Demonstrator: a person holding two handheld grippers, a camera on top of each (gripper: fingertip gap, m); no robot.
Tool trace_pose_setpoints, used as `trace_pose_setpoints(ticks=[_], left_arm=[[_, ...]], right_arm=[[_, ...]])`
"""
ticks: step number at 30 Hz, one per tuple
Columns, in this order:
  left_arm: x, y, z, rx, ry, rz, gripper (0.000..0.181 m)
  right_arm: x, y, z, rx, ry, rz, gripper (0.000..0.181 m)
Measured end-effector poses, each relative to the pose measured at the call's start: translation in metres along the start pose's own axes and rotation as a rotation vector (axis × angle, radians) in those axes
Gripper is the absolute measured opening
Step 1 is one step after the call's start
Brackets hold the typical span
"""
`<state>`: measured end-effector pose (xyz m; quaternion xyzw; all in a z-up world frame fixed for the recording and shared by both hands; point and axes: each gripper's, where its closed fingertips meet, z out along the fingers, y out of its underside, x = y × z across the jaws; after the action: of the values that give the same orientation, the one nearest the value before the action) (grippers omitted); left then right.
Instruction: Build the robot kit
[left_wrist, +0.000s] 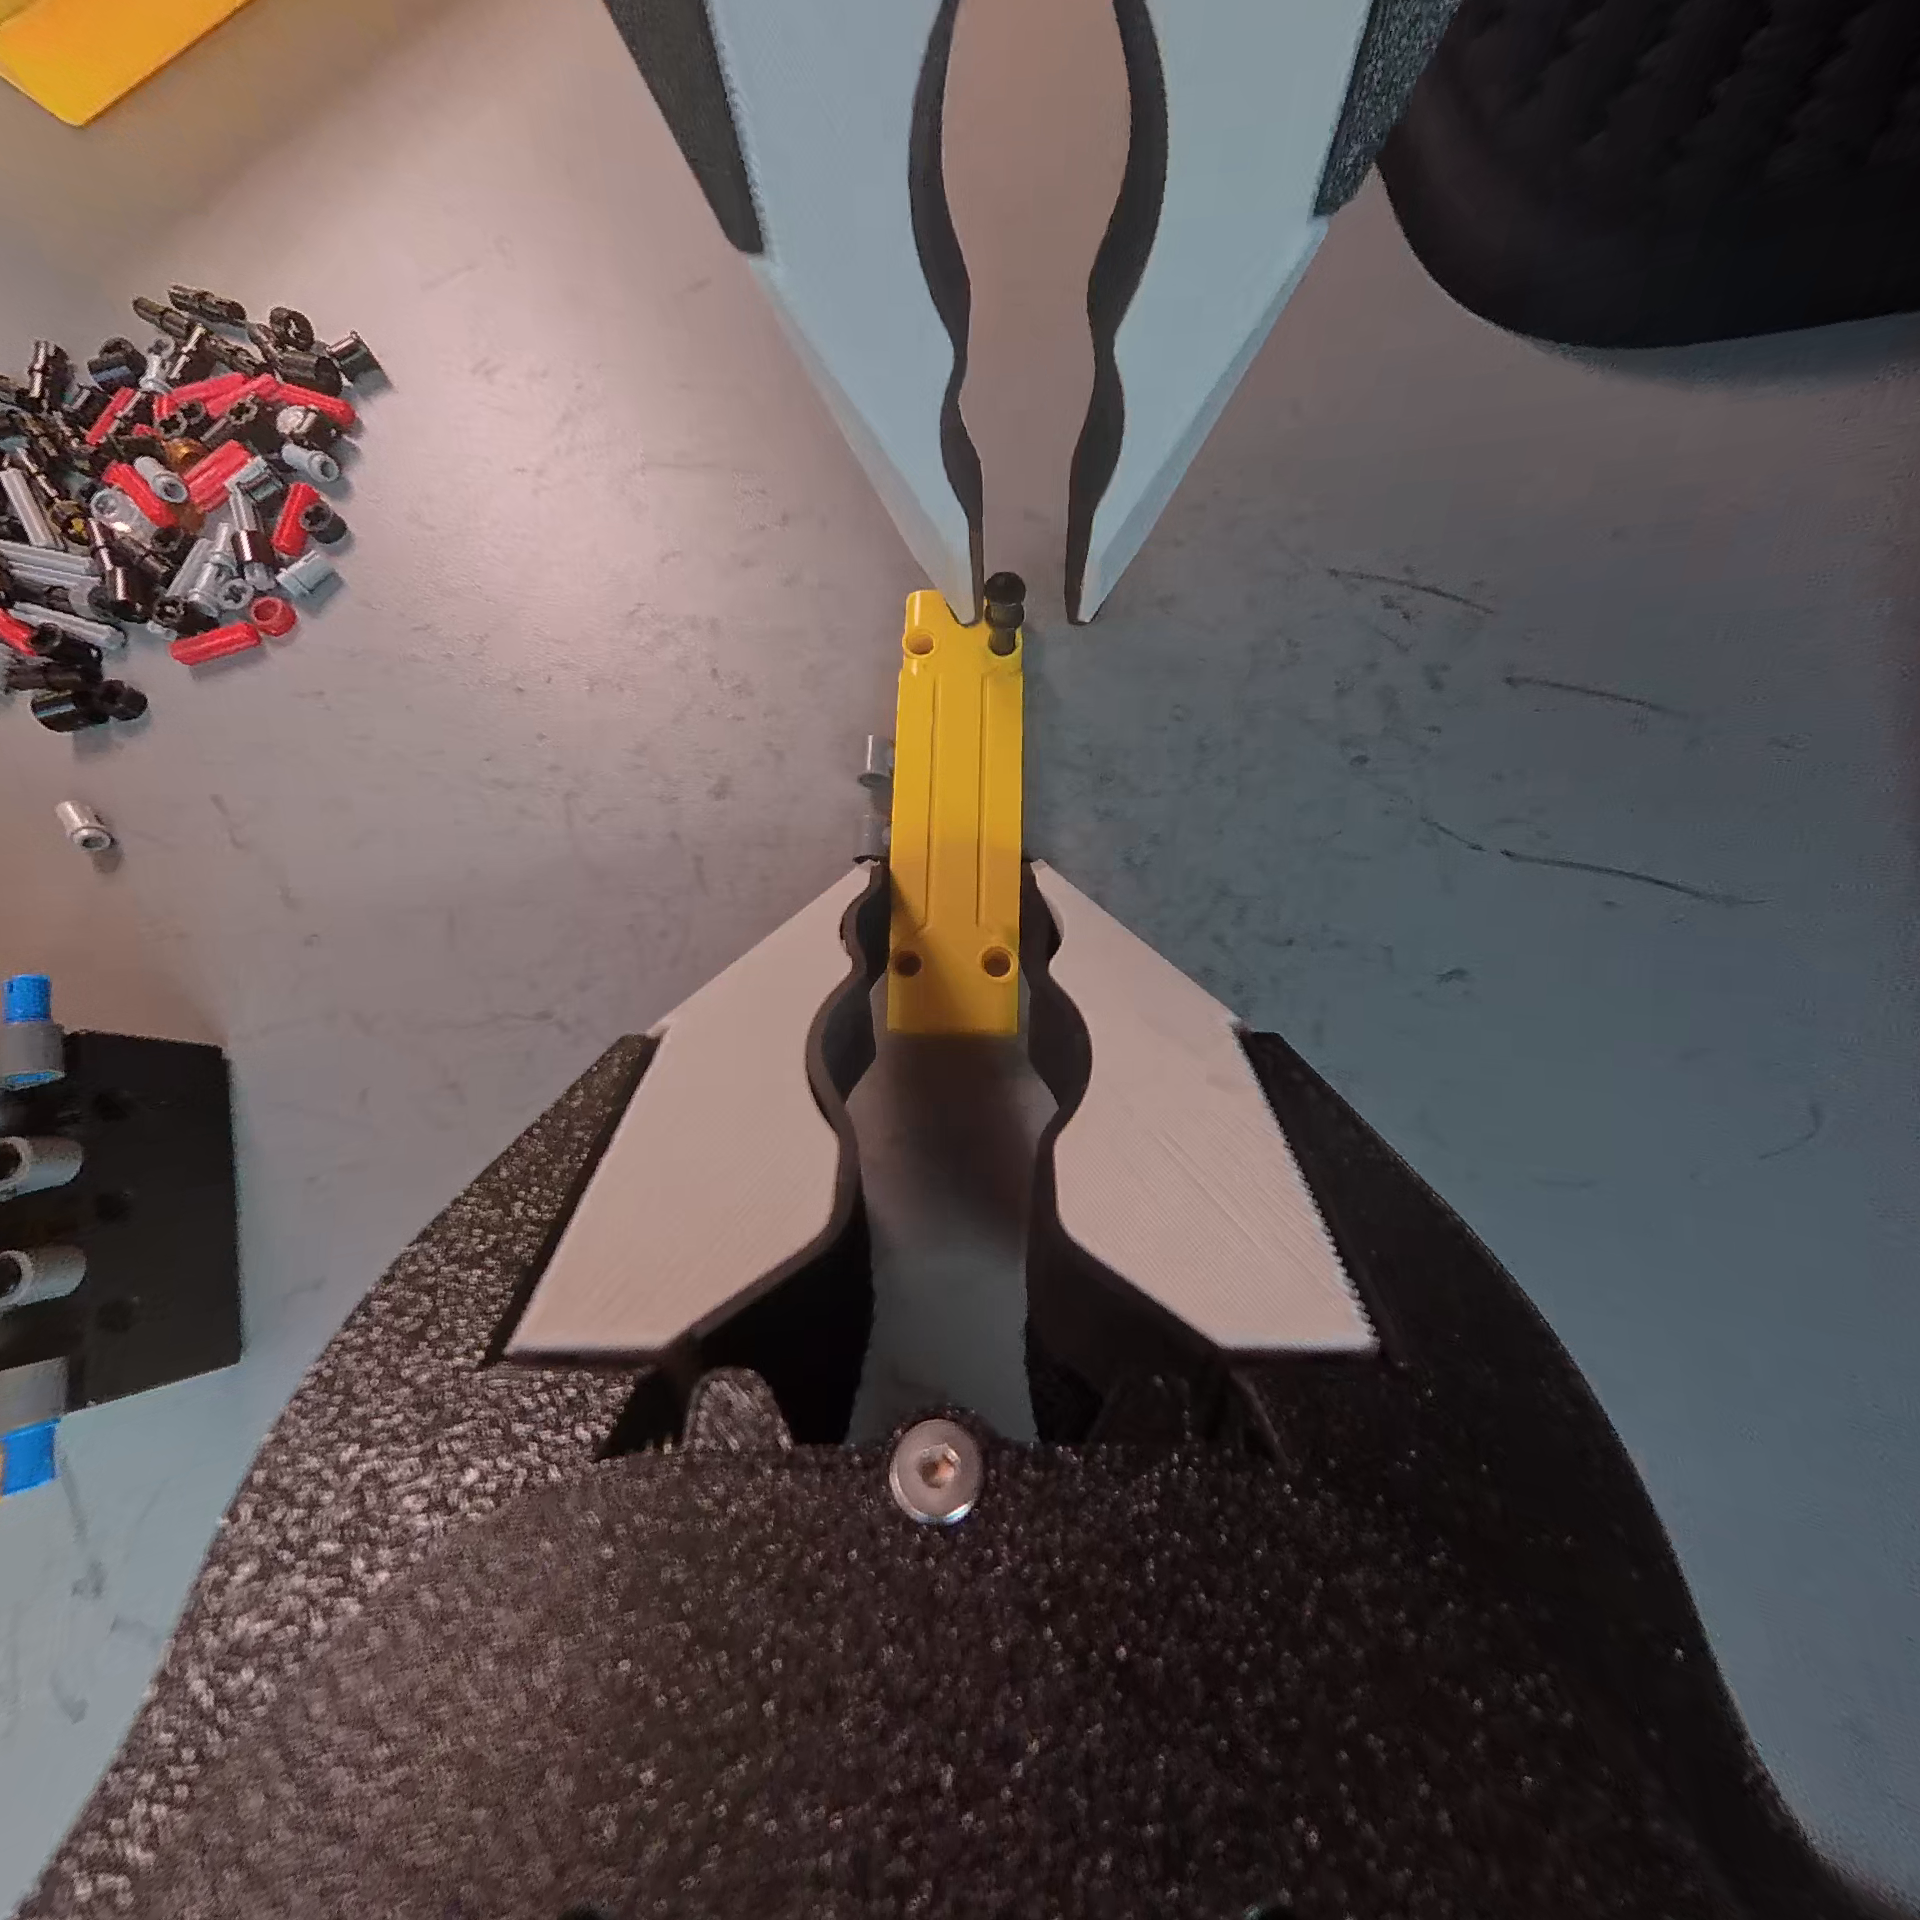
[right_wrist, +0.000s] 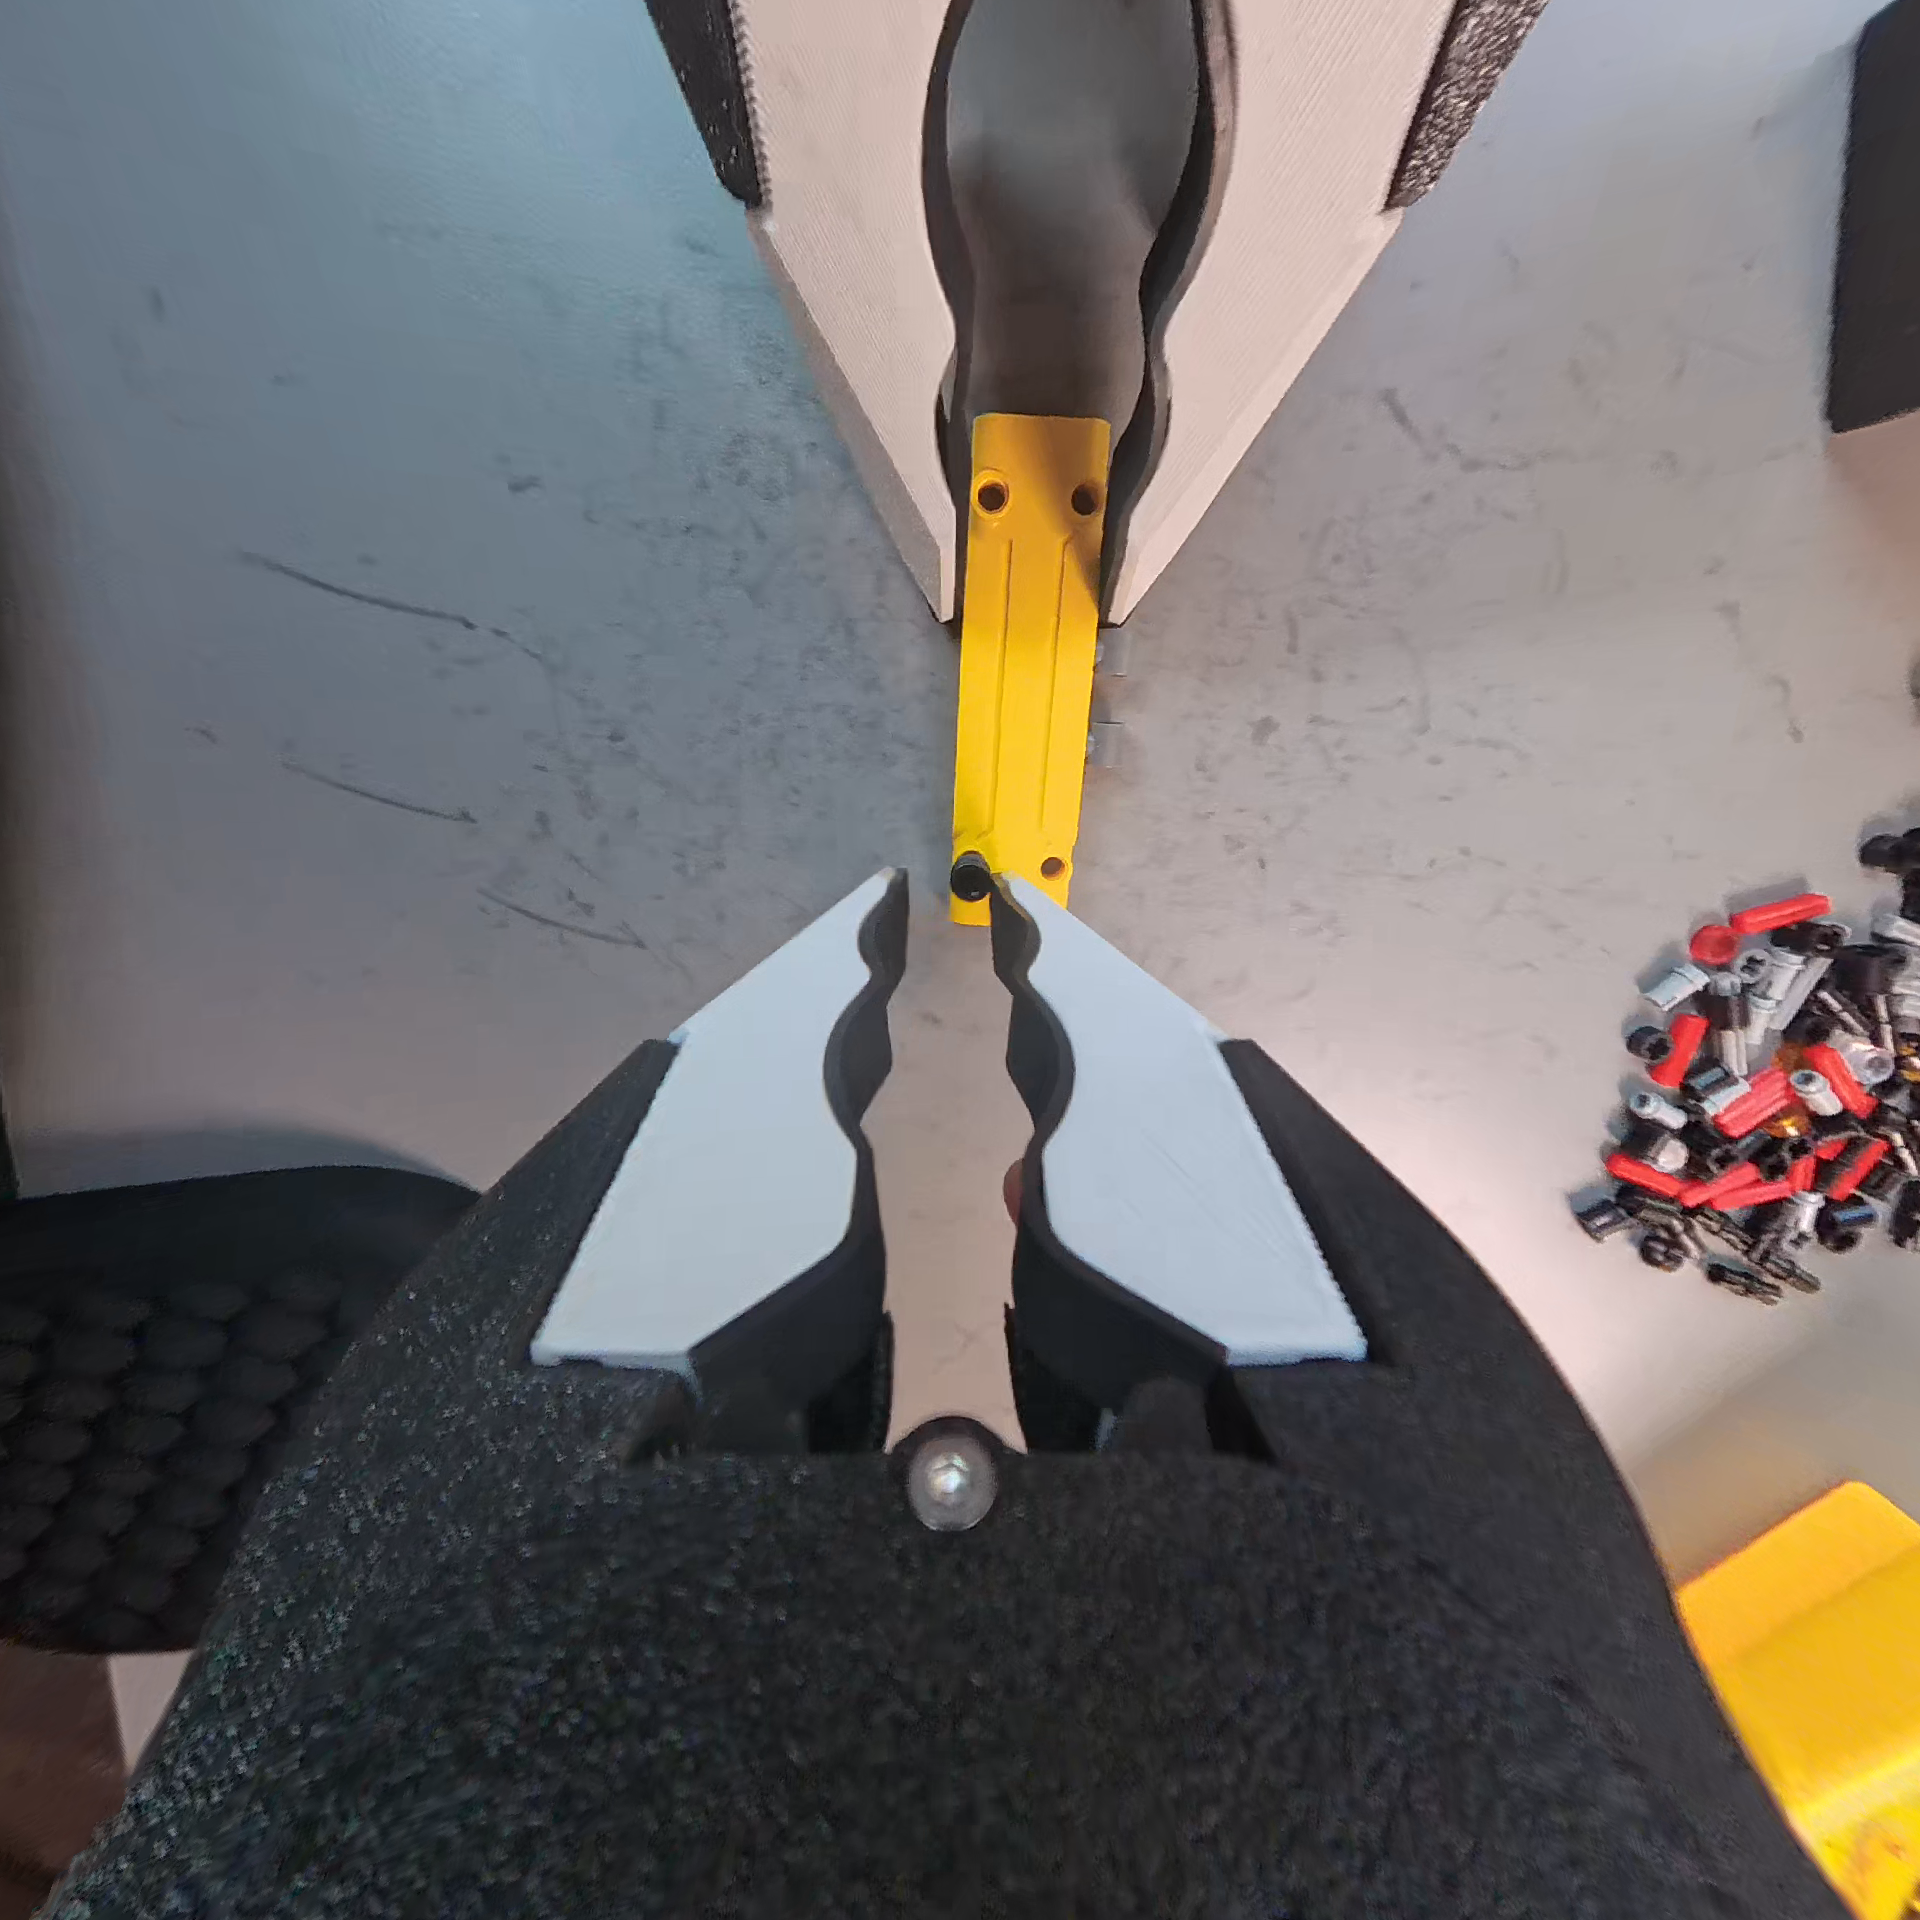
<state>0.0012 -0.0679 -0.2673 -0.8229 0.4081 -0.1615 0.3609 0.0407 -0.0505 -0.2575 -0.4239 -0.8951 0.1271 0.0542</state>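
My left tongs (left_wrist: 951, 883) are closed on the yellow bar (left_wrist: 956, 821); they pinch its sides near one short end, and I hold it flat and level above the desk (left_wrist: 1455, 727). The yellow bar is long and thin, with two round holes near each end and two thin grooves down its top; it is my landmark here.

At the far end of the yellow bar from my left tongs, a small black pin (left_wrist: 1006, 608) stands up in one corner hole; the hole next to it is bare. My right tongs (right_wrist: 948, 883) are at that same end; they are only a little way open, with the black pin (right_wrist: 968, 875) sitting in the gap between the tips. One tip looks like it touches the pin and lies over the corner of the bar (right_wrist: 1023, 675); I cannot tell if the other tip touches it.

Two small grey pins (left_wrist: 871, 790) stick out from one long side of the yellow bar, just past the tips of my left tongs.

Well apart from the yellow bar, on the side with the grey pins, lies a pile of little parts (left_wrist: 156, 499) in red, black and grey; one loose grey piece (left_wrist: 83, 824) lies between the pile and the bar, closer to the pile. A black block (left_wrist: 135, 1195) with grey and blue pieces (left_wrist: 31, 1039) on it sits on that side too. A yellow sheet (right_wrist: 1808, 1683) lies past the pile. On the other side of the bar is a bumpy black pad (right_wrist: 135, 1403).
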Motion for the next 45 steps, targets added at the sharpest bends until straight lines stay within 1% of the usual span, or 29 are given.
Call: trace_pose_setpoints(ticks=[3, 6, 9, 18, 23, 28, 29, 30, 33, 34, 36, 38, 41, 42, 45], left_arm=[[0.0, 0.0, 0.0, 0.001, 0.001, 0.0, 0.024], [0.0, 0.0, 0.0, 0.001, 0.001, 0.001, 0.024], [0.0, 0.0, 0.0, 0.001, 0.001, 0.001, 0.024], [0.001, 0.0, 0.0, 0.001, 0.0, -0.002, 0.024], [0.001, 0.0, 0.0, -0.002, -0.008, 0.008, 0.024], [0.0, 0.0, -0.001, -0.003, -0.027, 0.047, 0.024], [0.0, 0.0, -0.001, -0.002, -0.032, 0.059, 0.024], [0.0, 0.0, -0.001, 0.0, -0.037, 0.07, 0.024], [-0.001, -0.001, -0.001, 0.005, -0.053, 0.098, 0.024], [-0.001, -0.002, -0.001, 0.007, -0.064, 0.116, 0.024], [-0.003, -0.004, -0.001, 0.013, -0.089, 0.159, 0.024], [-0.002, -0.007, -0.001, 0.034, -0.102, 0.187, 0.024], [-0.002, -0.014, -0.004, 0.08, -0.124, 0.224, 0.024], [-0.003, -0.016, -0.005, 0.093, -0.135, 0.24, 0.024], [-0.006, -0.019, -0.007, 0.106, -0.161, 0.252, 0.024]], right_arm=[[0.005, -0.001, -0.007, 0.033, 0.013, 0.039, 0.013], [0.001, -0.003, -0.005, 0.044, -0.01, 0.049, 0.012], [0.004, -0.003, -0.001, 0.035, 0.006, 0.034, 0.007], [0.003, -0.003, 0.0, -0.029, -0.002, 0.006, 0.005], [0.003, -0.003, 0.0, -0.017, 0.003, 0.029, 0.006], [0.003, -0.003, -0.001, 0.087, 0.048, 0.075, 0.008], [0.003, -0.001, -0.001, 0.107, 0.053, 0.087, 0.015], [0.004, 0.001, -0.002, 0.131, 0.067, 0.104, 0.019], [0.01, 0.007, -0.006, 0.205, 0.096, 0.169, 0.029], [0.012, 0.009, -0.005, 0.222, 0.099, 0.19, 0.033], [0.012, 0.012, -0.001, 0.246, 0.092, 0.208, 0.037], [0.011, 0.013, 0.005, 0.247, 0.097, 0.18, 0.037], [0.011, 0.01, 0.006, 0.259, 0.112, 0.141, 0.034], [0.01, 0.009, 0.006, 0.262, 0.112, 0.122, 0.025], [0.013, 0.007, 0.002, 0.292, 0.169, 0.075, 0.024]])
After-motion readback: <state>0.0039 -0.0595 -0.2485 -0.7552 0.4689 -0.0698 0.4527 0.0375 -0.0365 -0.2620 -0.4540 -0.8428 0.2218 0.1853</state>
